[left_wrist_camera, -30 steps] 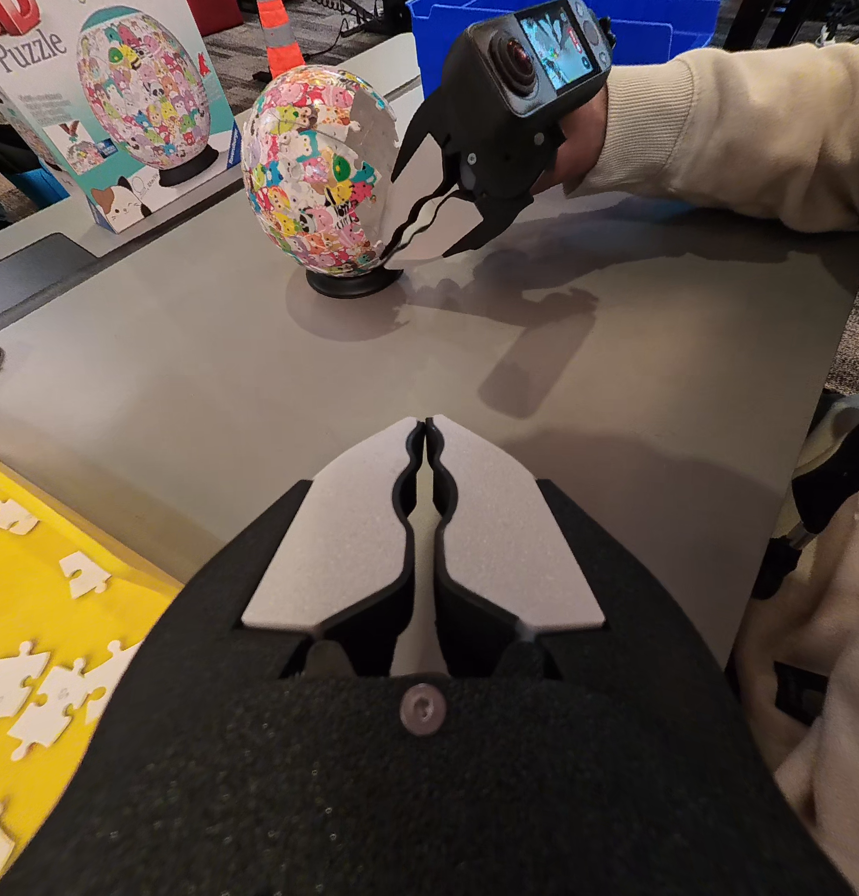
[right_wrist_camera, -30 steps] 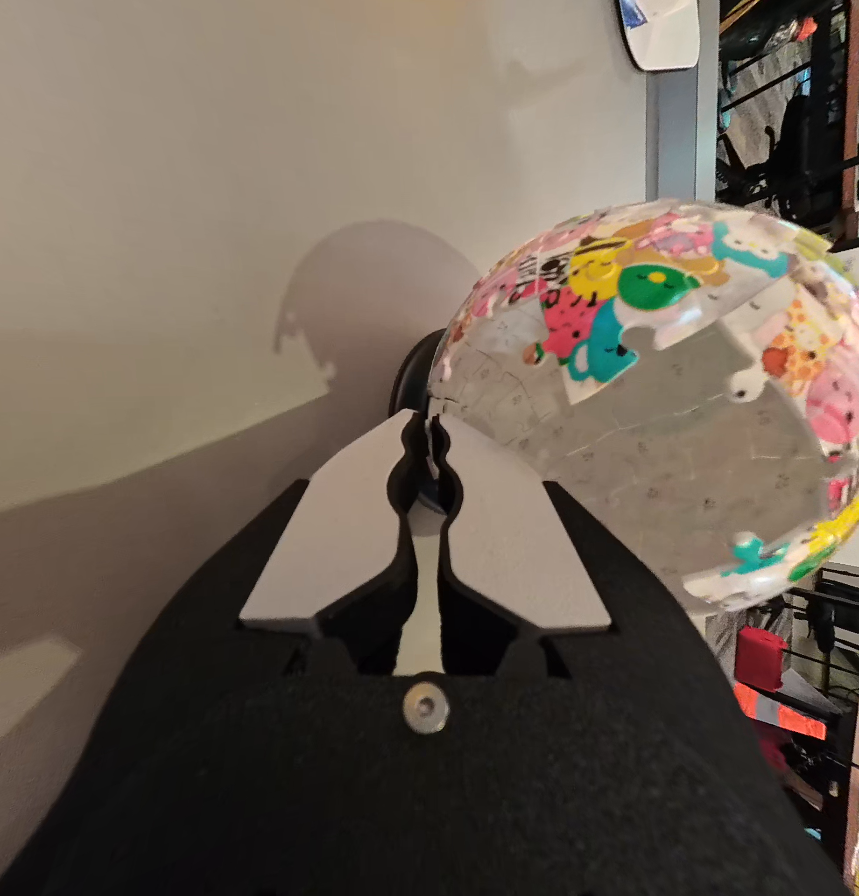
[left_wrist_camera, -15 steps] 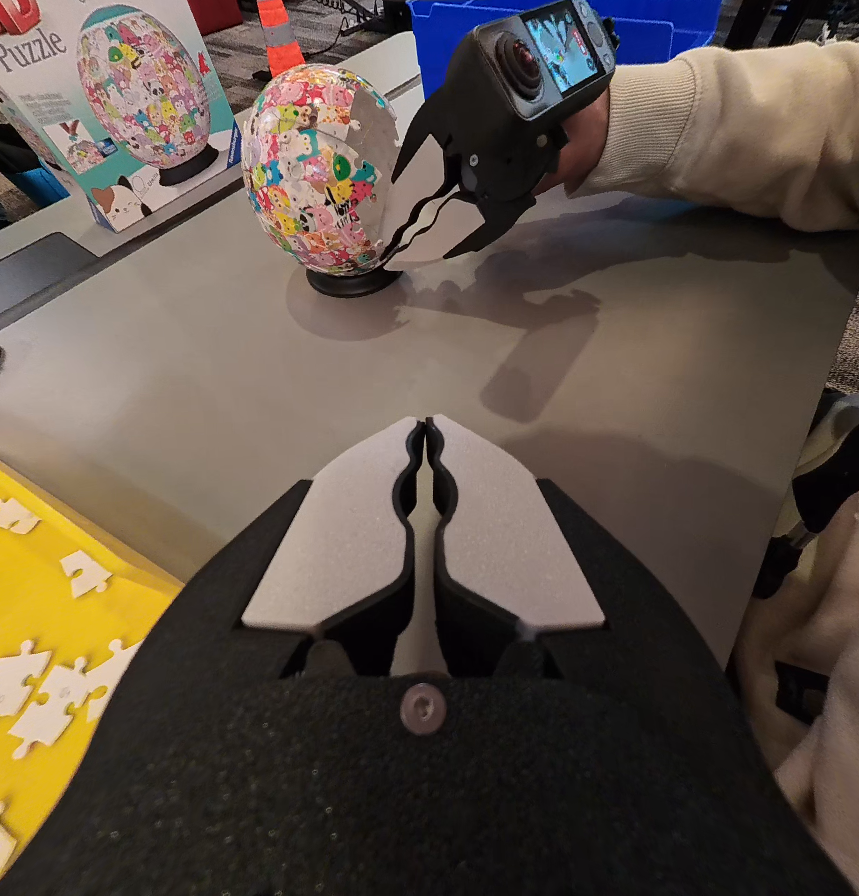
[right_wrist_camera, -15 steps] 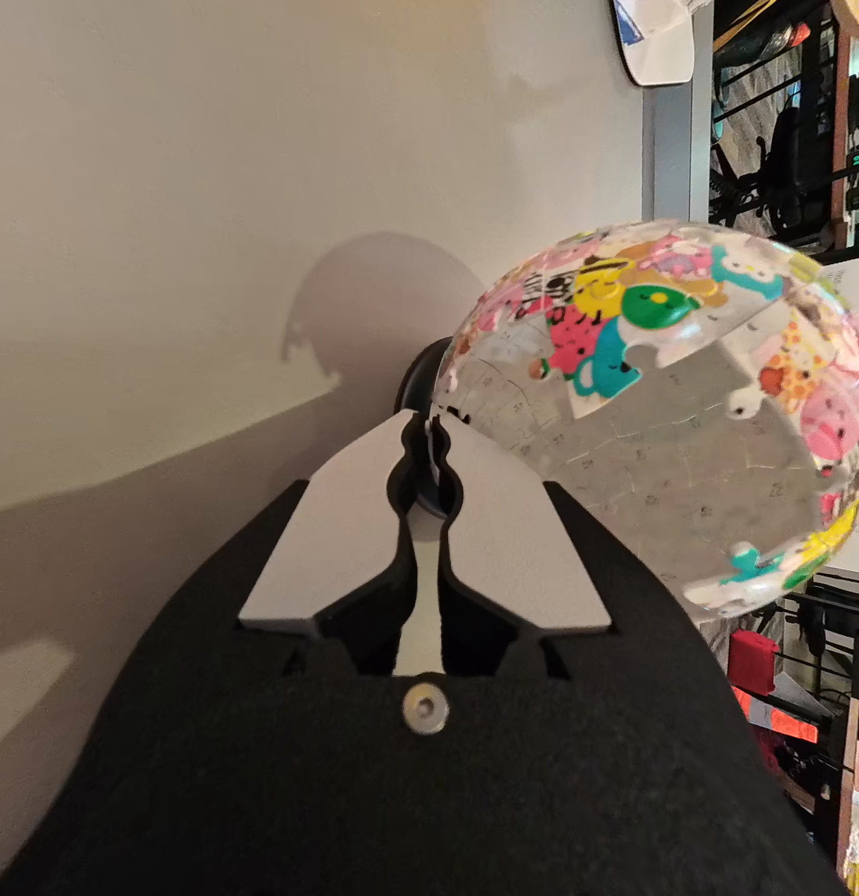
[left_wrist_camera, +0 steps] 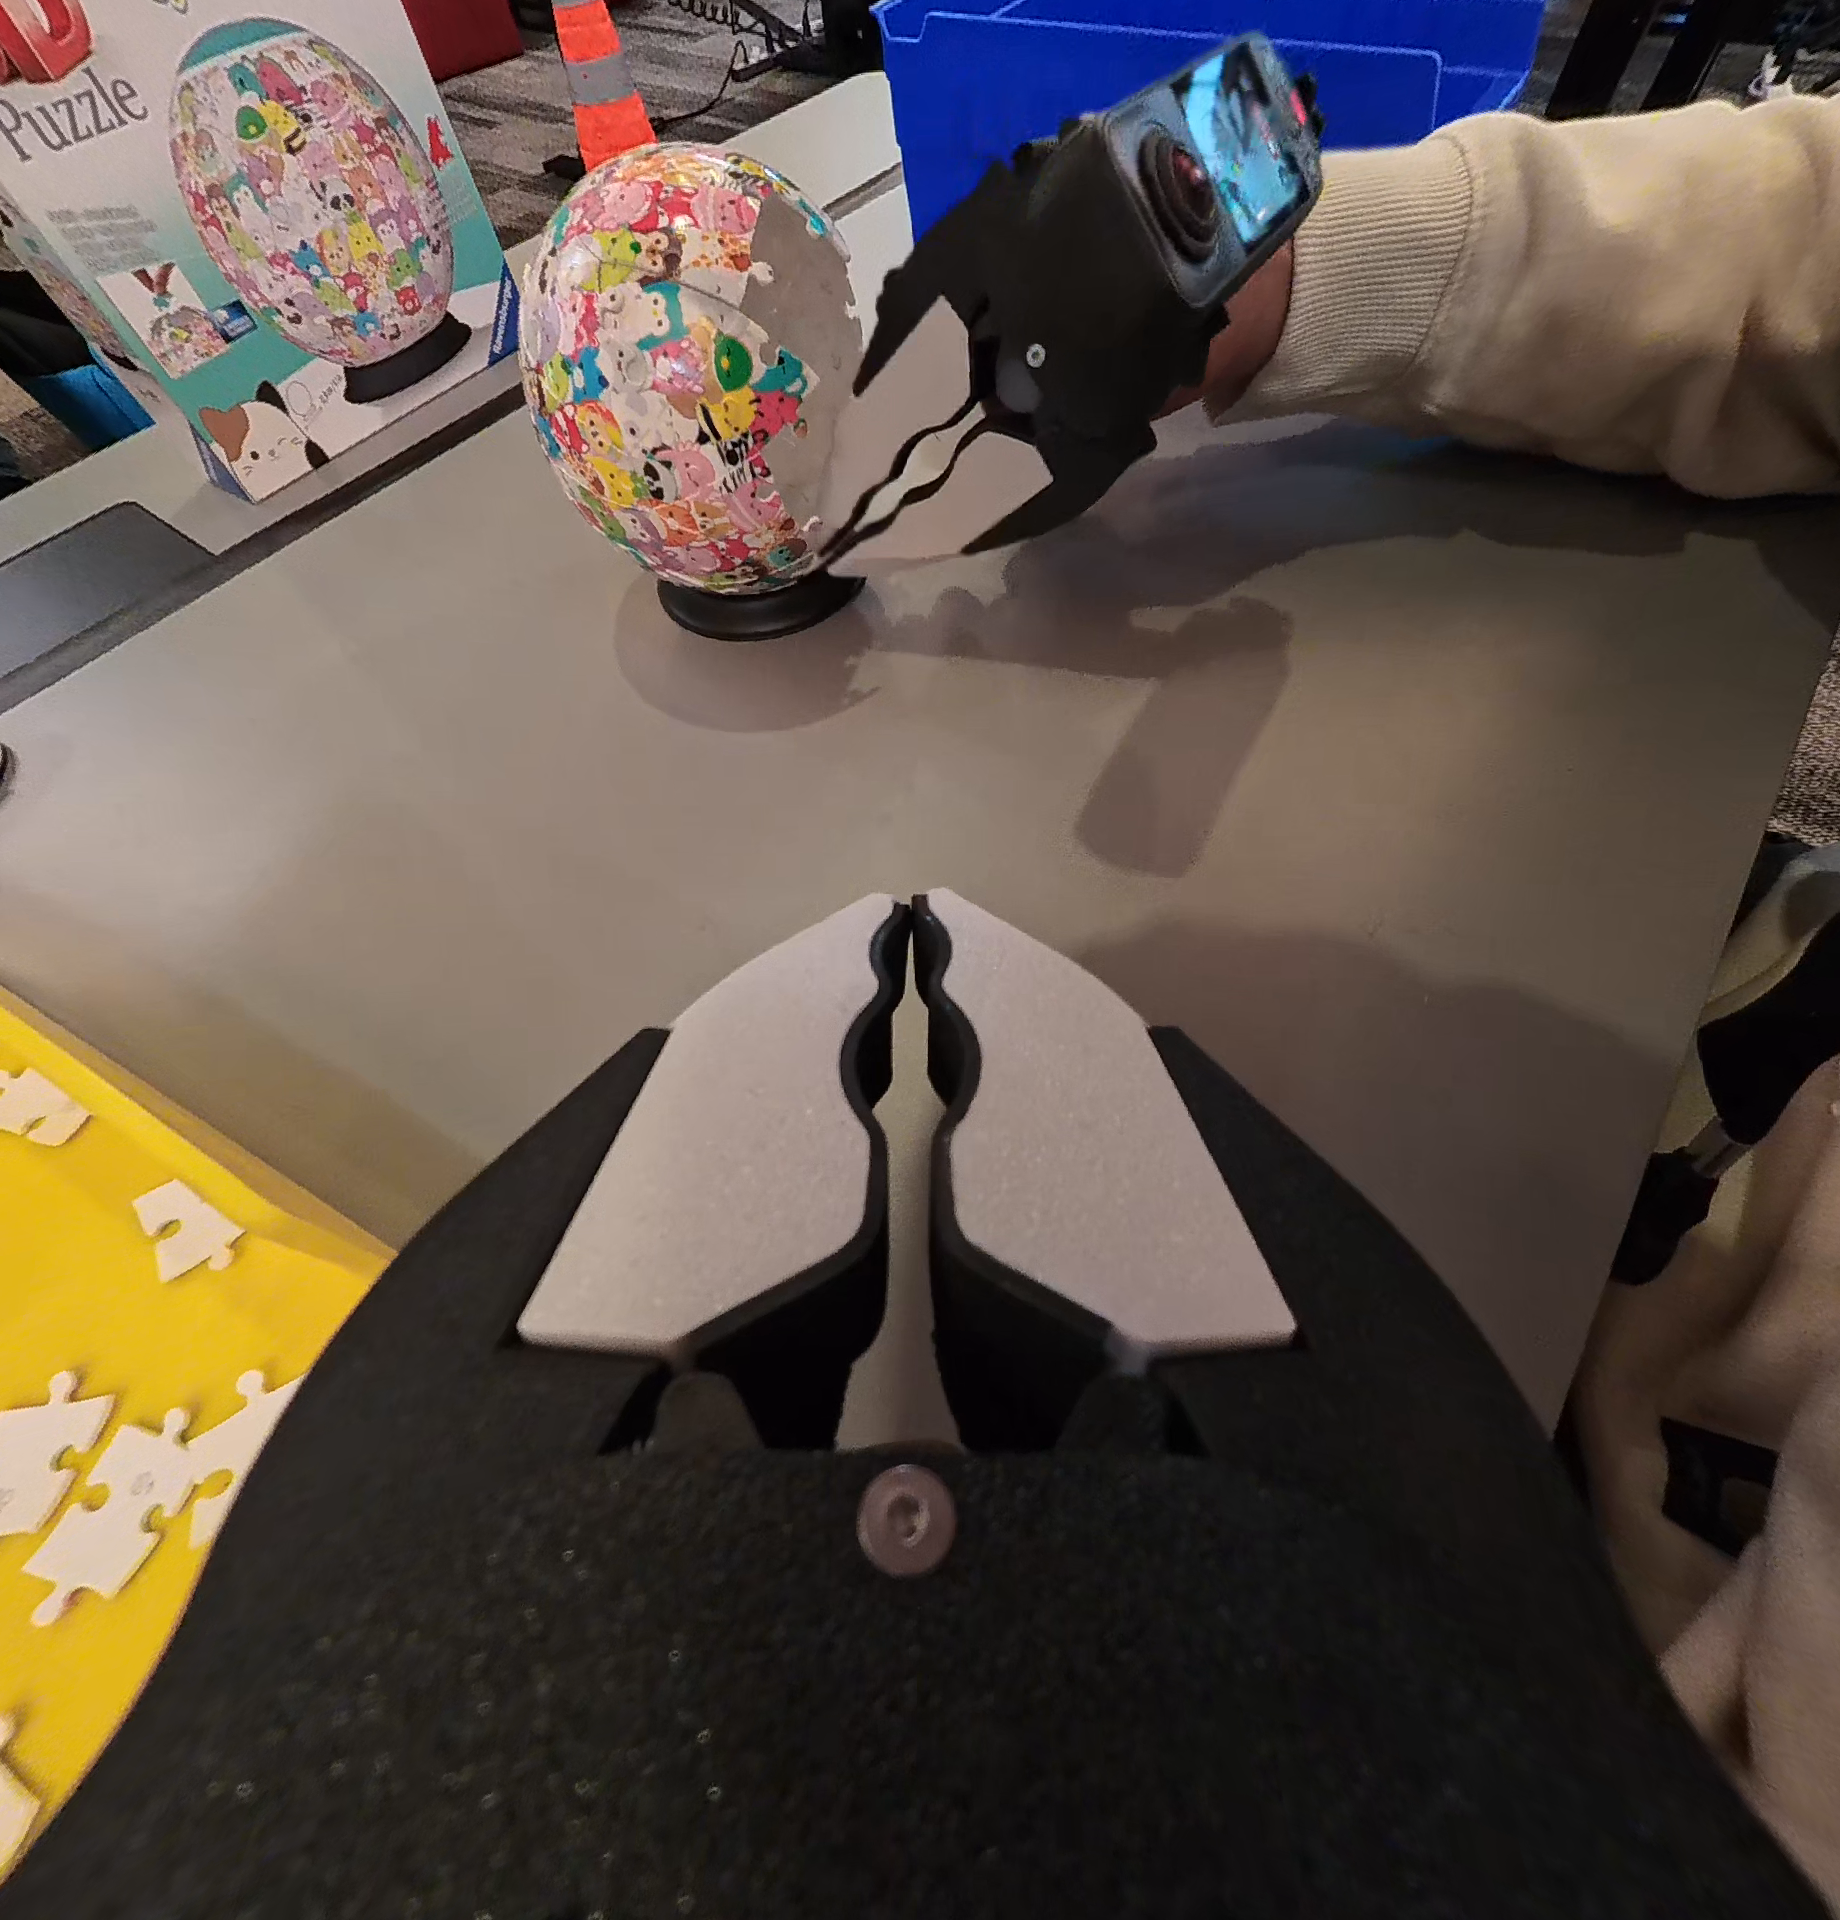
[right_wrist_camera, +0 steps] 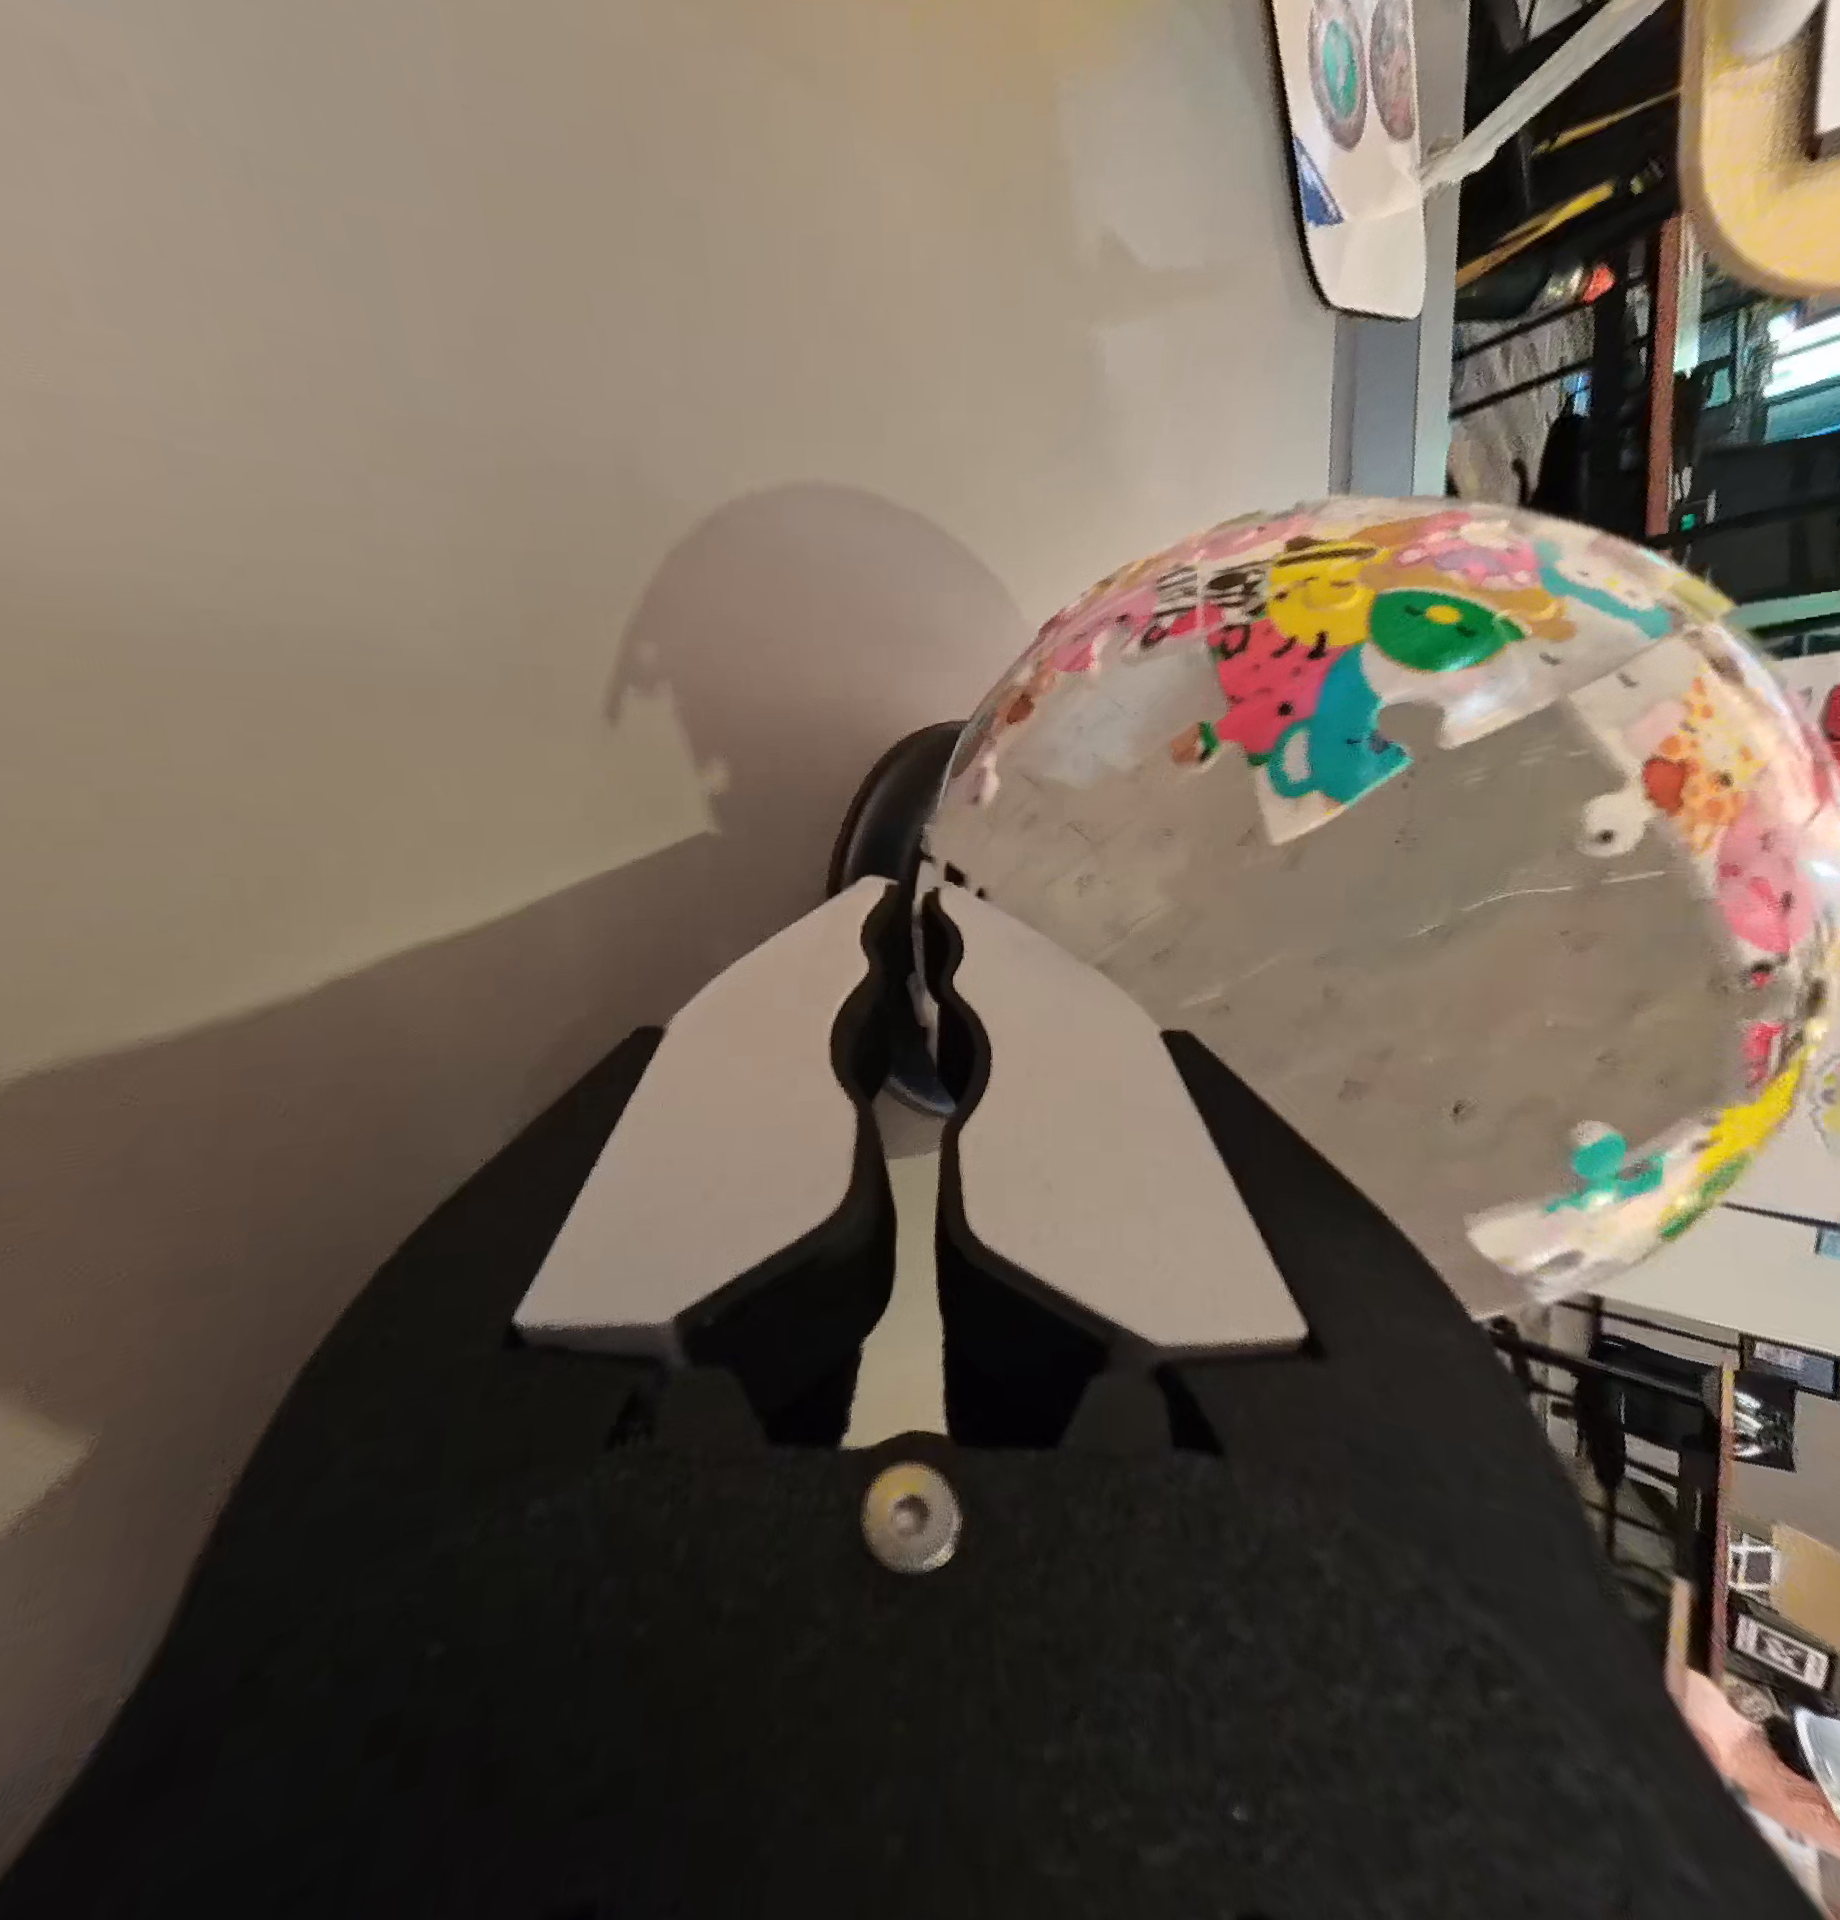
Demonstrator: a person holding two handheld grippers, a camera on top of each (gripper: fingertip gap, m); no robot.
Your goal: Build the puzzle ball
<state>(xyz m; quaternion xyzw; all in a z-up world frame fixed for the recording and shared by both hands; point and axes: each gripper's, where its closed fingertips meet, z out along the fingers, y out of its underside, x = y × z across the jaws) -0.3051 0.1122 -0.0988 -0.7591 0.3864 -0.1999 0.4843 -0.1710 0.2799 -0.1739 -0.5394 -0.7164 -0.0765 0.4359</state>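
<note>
A grey table (left_wrist_camera: 396,831) carries everything. Ahead of the left claw (left_wrist_camera: 912,914) a black stand (left_wrist_camera: 755,613) sits on it; to the claw's left lies a yellow tray (left_wrist_camera: 54,1278), farther off a puzzle box (left_wrist_camera: 209,229).

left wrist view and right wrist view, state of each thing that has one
puzzle ball: upright on black stand, unfinished, one side open
left gripper: jaws shut, empty
right gripper: jaws shut at the ball's lower edge
loose pieces: face down in yellow tray
</note>
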